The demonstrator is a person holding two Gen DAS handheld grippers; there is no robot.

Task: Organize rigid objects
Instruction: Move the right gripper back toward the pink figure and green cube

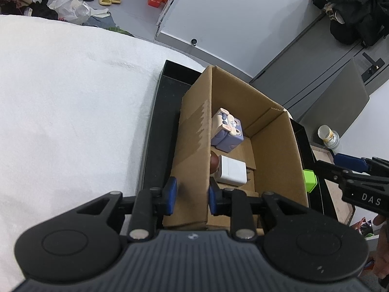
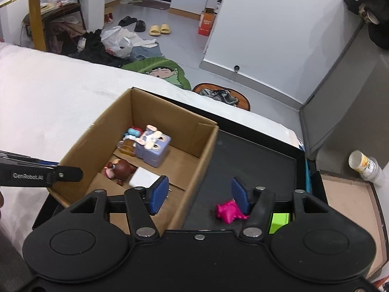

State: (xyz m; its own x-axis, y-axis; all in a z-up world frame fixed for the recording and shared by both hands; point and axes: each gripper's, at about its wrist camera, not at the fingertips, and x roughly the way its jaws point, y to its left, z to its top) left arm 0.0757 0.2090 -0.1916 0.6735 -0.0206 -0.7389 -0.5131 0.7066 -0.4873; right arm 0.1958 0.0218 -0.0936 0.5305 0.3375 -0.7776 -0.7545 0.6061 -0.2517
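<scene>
Cardboard box (image 2: 155, 146) sits in a shallow black tray (image 2: 255, 160) on a white-covered bed, taking up the tray's left part as the right wrist view frames it. Already inside: a lilac cartoon cube (image 2: 153, 148) near the far wall, a blue-and-red figurine (image 2: 132, 132) and an amber bottle (image 2: 127, 146) beside it, a brown-haired doll (image 2: 120, 169) and a white charger (image 2: 143, 177) toward the near wall. Sorting looks well advanced but unfinished: a pink toy (image 2: 227, 211) and a green block (image 2: 279, 221) lie on the tray's bare floor near its front edge, outside the box.

The left gripper (image 1: 190, 196) pinches the box's left wall, blue pads on either face of the cardboard, apparently steadying it. The right gripper (image 2: 199, 194) hangs over the box's right wall with its jaws apart and nothing between them, so the pink toy probably comes next.

Only the right wrist view shows the pink toy, the figurine and the bottle. The left wrist view hides these and most of the doll behind the box wall, yet alone shows the pinch on the cardboard.
</scene>
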